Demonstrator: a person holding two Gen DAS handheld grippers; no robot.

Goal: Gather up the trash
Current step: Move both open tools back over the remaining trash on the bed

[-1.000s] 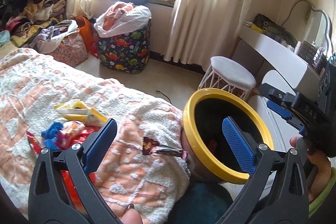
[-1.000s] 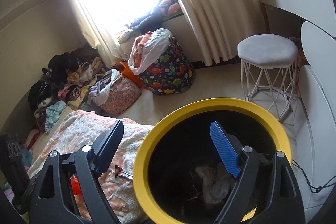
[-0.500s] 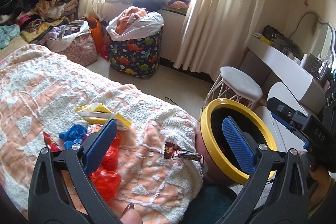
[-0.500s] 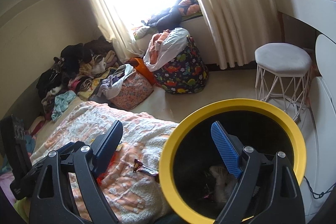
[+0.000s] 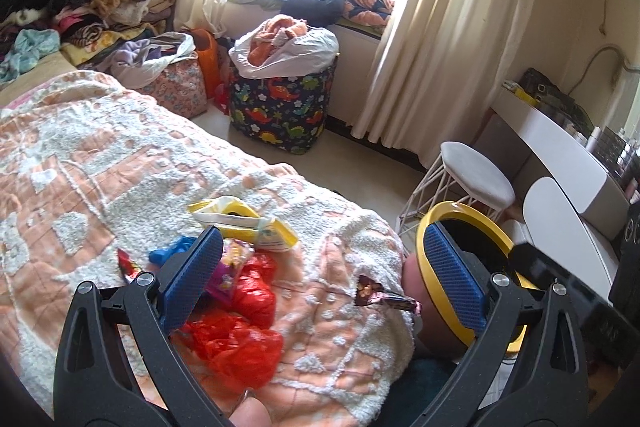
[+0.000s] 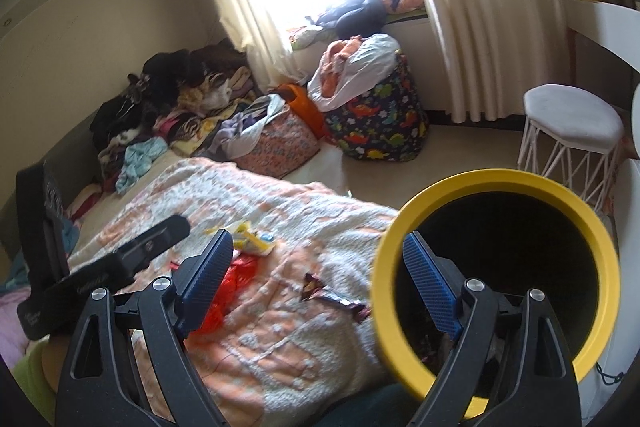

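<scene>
Trash lies on the peach and white bed cover (image 5: 100,167): a crumpled red plastic bag (image 5: 236,331), a yellow and white packet (image 5: 248,223), a blue scrap (image 5: 176,253) and a dark candy wrapper (image 5: 382,297) near the bed's edge. A yellow-rimmed black bin (image 5: 472,227) stands just past that edge. My left gripper (image 5: 324,271) hovers open over the red bag and wrapper, holding nothing. My right gripper (image 6: 318,273) is open too, above the candy wrapper (image 6: 332,297), with its right finger in front of the bin's rim (image 6: 496,179).
A dinosaur-print hamper (image 5: 284,111) and a floral bag (image 5: 180,91) stand on the floor by the window. A white stool (image 5: 476,179) and a white desk (image 5: 560,143) are to the right. Clothes are piled (image 5: 80,3) at the far left.
Both views have swung left, away from the bin and onto the bed. The bin has slid to the right in both, and the trash pile now lies between the left gripper's fingers.
</scene>
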